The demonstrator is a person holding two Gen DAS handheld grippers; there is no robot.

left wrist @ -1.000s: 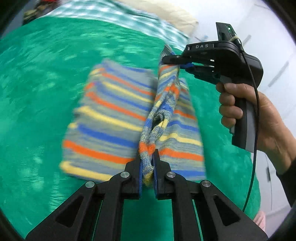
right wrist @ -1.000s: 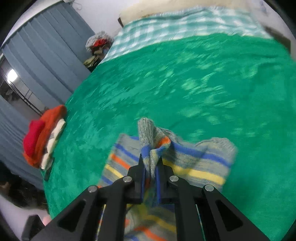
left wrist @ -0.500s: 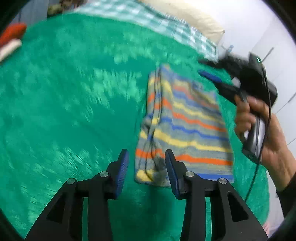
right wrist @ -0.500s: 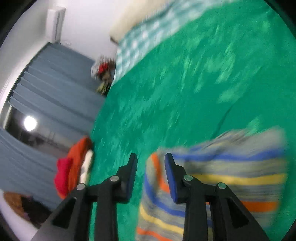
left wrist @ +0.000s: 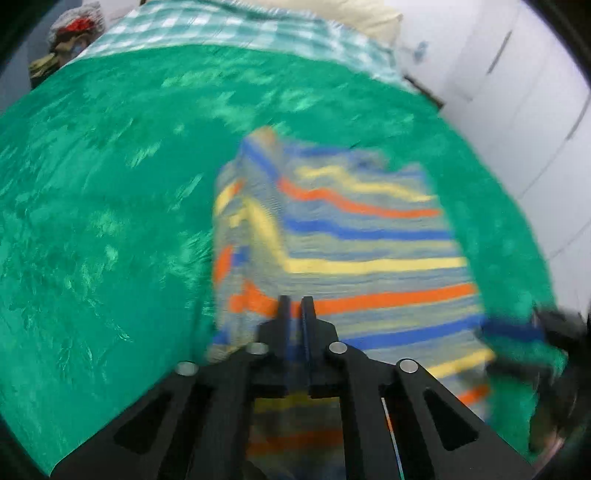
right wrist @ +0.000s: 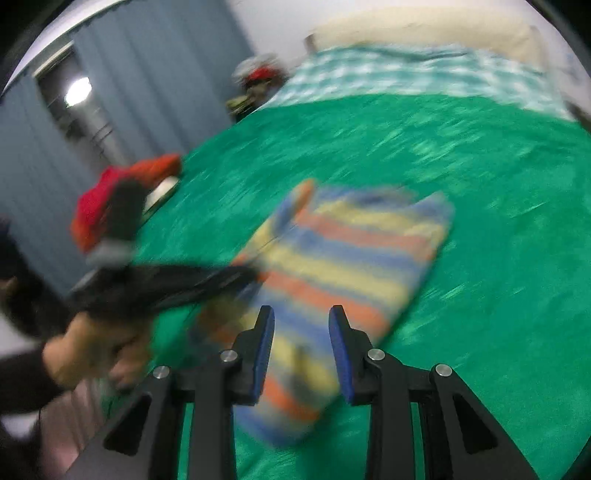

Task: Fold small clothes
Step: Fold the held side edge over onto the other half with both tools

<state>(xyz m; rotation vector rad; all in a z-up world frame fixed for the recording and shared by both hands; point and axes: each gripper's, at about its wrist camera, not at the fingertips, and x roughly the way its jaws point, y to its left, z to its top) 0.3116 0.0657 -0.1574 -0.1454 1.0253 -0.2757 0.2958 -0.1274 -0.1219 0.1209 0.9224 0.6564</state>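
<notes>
A small knitted garment [left wrist: 369, 254] with blue, yellow, orange and grey stripes lies folded on the green blanket [left wrist: 92, 206]. My left gripper [left wrist: 294, 306] hovers over its near left part with the jaws nearly together; the blur hides whether any cloth is pinched. My right gripper [right wrist: 301, 317] is open and empty above the garment's [right wrist: 343, 258] near end. In the right wrist view the left gripper [right wrist: 221, 277] reaches the garment's left edge. The right gripper shows blurred at the right edge of the left wrist view [left wrist: 546, 328].
A pile of red and orange clothes [right wrist: 122, 192] lies at the blanket's left edge. A green checked sheet [left wrist: 229, 33] and a cream pillow [right wrist: 424, 33] lie at the far end. Grey curtains [right wrist: 129, 92] hang on the left, white cupboards [left wrist: 517, 92] on the right.
Both grippers let go of the garment's raised fold, which now lies flat. Both have since moved to its near end. The left jaws have closed up; the right stays open.
</notes>
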